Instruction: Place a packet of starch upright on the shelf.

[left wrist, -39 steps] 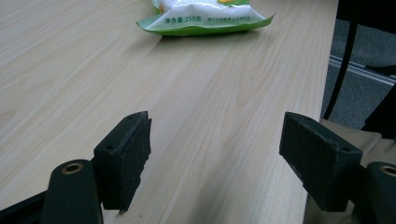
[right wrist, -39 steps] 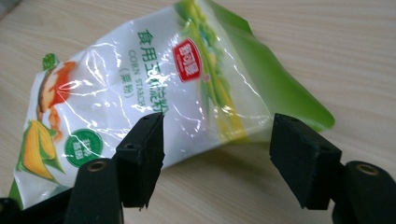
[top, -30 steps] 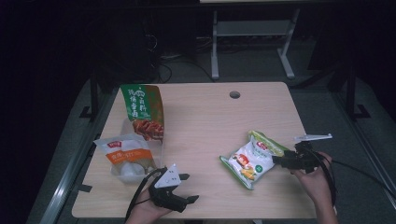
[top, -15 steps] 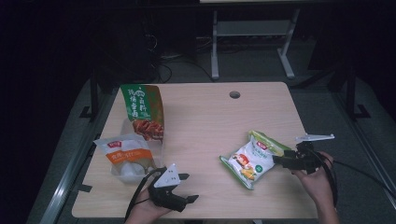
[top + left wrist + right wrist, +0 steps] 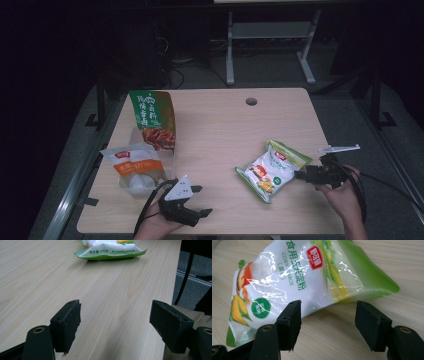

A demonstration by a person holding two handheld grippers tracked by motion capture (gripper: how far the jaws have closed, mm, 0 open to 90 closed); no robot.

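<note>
The right gripper [image 5: 328,325], black and held in a person's hand at the near right edge of the table, has its two padded fingers [image 5: 289,323] standing wide apart with nothing pinched between them; bare wood shows in the gap. Just beyond them lies the glossy white and green plastic pouch of corn starch [image 5: 294,287], printed with a red label, corn cobs and green lettering. From the right gripper view one finger overlaps the pouch's lower edge, though whether it touches cannot be told. In the high view the pouch [image 5: 272,170] lies flat on the right half of the tabletop, its long axis running on a slant from the near left to the far right, the green sealed end pointing away towards the far right and the right gripper [image 5: 306,175] aimed at its right side. The left gripper [image 5: 200,200], near the front edge left of centre, also has its fingers [image 5: 66,323] spread wide and empty, hovering low over the wood and well apart from the pouch. The pale wood-grain tabletop [image 5: 215,130] has a round cable hole [image 5: 251,101] near its far edge. On its left side stand an upright green and orange printed bag [image 5: 152,120] and, nearer, a clear pouch with an orange label [image 5: 135,167]. Beyond the table the room is dark, with a grey floor, a white metal stand [image 5: 265,37] and loose cables.
</note>
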